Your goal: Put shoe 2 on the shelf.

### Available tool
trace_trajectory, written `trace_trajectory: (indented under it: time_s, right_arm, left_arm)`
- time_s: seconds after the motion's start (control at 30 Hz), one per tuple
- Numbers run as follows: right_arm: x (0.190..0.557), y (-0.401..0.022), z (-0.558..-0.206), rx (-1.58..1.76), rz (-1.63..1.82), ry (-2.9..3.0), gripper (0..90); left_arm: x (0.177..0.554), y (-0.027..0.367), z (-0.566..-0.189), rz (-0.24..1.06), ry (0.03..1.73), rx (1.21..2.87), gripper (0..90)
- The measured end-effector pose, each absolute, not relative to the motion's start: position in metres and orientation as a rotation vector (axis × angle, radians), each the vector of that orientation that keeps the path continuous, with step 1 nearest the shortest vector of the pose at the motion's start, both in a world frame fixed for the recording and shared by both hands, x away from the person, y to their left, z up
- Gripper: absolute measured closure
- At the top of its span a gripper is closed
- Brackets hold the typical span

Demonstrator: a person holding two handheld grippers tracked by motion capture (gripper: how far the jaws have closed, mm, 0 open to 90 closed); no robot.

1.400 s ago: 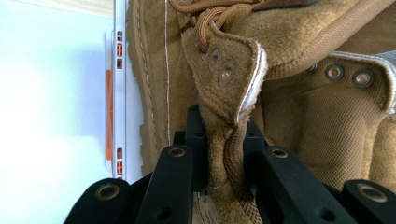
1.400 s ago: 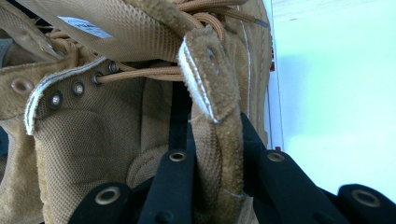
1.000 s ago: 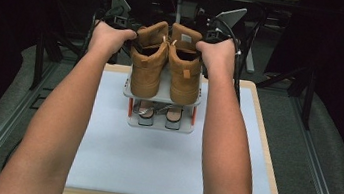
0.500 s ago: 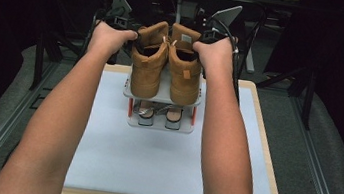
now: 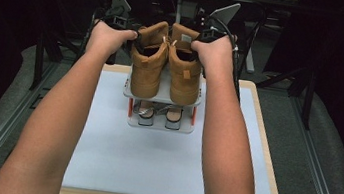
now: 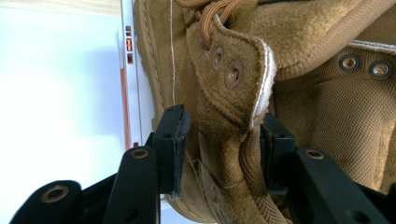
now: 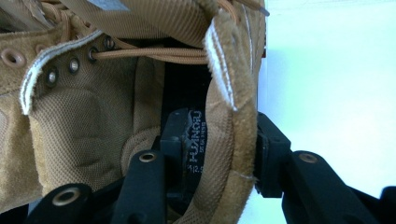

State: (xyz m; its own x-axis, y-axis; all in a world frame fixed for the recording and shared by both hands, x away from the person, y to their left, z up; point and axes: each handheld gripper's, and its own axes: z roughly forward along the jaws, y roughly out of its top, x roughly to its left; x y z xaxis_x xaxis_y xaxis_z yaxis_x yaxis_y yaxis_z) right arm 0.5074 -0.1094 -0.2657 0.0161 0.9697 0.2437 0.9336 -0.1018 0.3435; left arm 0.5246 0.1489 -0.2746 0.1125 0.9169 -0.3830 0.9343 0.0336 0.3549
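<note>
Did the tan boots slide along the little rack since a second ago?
No. Both tan boots sit at the same spot on the grey rack; their toes reach the same place near its front edge.

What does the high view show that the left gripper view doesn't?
High view: two bare forearms, and pale sandals on the grey rack's lower shelf. Left gripper view: metal lace eyelets, and the tan suede boot's collar between the left hand-held gripper's black jaws, which have just been opening. Both: that boot, the rack, the pale blue mat.
</note>
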Motion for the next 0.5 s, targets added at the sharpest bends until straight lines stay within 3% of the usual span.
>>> trace_trajectory:
  time_s: [0.5]
  right_arm:
    - [0.505, -0.109, -0.262, 2.157, 0.674, 2.033, 58.8]
  left_arm:
    - [0.517, 0.149, -0.26, -0.005, 1.762, 1.883, 55.3]
